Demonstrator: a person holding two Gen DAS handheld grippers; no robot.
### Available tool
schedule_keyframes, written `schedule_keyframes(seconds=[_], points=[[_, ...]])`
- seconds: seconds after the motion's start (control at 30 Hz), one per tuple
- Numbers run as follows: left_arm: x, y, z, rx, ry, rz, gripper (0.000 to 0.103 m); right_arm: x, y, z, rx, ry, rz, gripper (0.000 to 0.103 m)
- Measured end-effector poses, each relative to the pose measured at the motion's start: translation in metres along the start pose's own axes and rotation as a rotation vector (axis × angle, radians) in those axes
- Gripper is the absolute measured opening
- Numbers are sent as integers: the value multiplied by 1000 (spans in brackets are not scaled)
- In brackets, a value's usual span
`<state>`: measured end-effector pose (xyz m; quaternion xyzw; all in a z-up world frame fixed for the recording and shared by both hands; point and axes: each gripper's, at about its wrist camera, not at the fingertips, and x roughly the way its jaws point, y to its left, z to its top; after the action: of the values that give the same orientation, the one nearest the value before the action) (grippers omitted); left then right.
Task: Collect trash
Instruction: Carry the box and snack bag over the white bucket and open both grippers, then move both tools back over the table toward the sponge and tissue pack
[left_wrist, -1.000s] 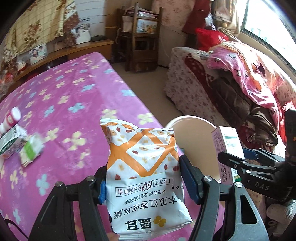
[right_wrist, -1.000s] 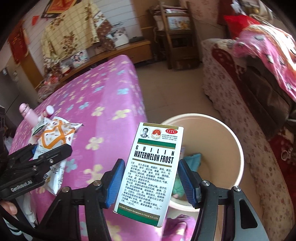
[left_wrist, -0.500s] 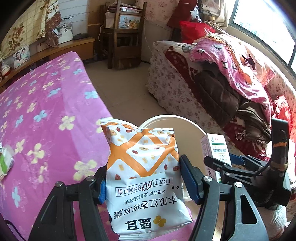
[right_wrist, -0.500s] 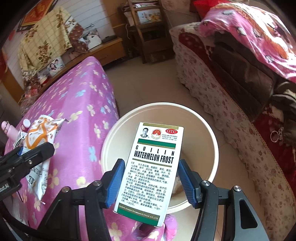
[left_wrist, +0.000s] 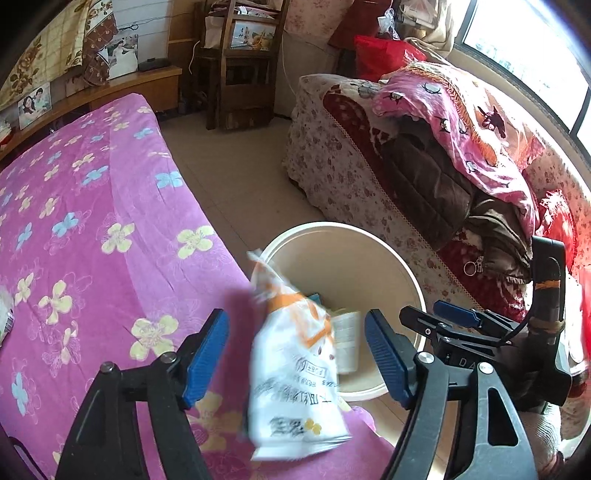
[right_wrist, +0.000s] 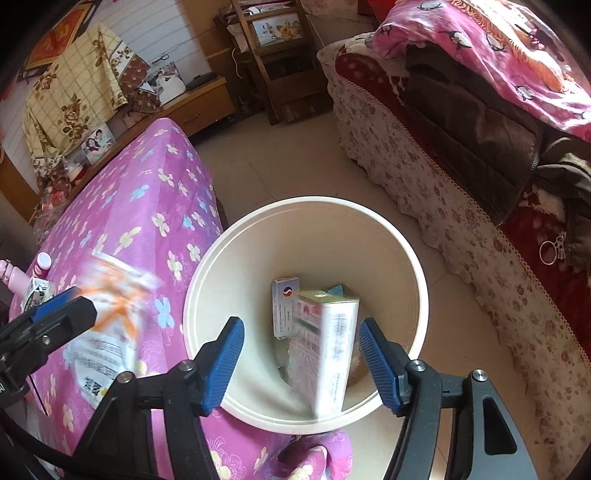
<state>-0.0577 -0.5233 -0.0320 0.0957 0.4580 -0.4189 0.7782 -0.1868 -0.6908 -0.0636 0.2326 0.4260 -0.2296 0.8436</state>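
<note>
A cream round bin (left_wrist: 369, 236) (right_wrist: 417, 273) stands on the floor beside the bed. My left gripper (left_wrist: 295, 345) is opening, and the white and orange snack bag (left_wrist: 295, 376) (right_wrist: 107, 332) drops blurred between its blue pads, touching neither. My right gripper (right_wrist: 301, 356) is opening over the bin's mouth. The white medicine box (right_wrist: 328, 350) (left_wrist: 345, 341) falls blurred between its pads, free of both. A smaller white box (right_wrist: 282, 310) and a teal scrap lie at the bin's bottom.
A pink flowered bedspread (left_wrist: 92, 229) (right_wrist: 140, 221) covers the bed at left, its edge against the bin. A pink bottle (right_wrist: 14, 275) and small cartons lie on it. A sofa (left_wrist: 424, 173) piled with clothes runs along the right. A wooden chair (left_wrist: 240, 59) stands at the back.
Both grippers have opened and let go. The snack bag and the medicine box, held firm before, now fall blurred toward the bin. Both views have swung over the bin.
</note>
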Motion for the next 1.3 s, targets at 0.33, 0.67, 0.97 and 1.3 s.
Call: schedule_keyframes(seconds=[0.33, 0.67, 0.97, 1.3], points=[[-11, 11, -7, 0, -8, 21, 76, -8, 15, -2, -22, -4, 11, 69], [-27, 31, -16, -19, -38, 76, 76, -14, 43, -8, -67, -2, 30, 69], [-54, 69, -32, -42, -76, 147, 76, -22, 89, -13, -142, 12, 77, 69], [-103, 155, -60, -155, -106, 245, 76, -22, 173, -16, -262, 43, 166, 69]])
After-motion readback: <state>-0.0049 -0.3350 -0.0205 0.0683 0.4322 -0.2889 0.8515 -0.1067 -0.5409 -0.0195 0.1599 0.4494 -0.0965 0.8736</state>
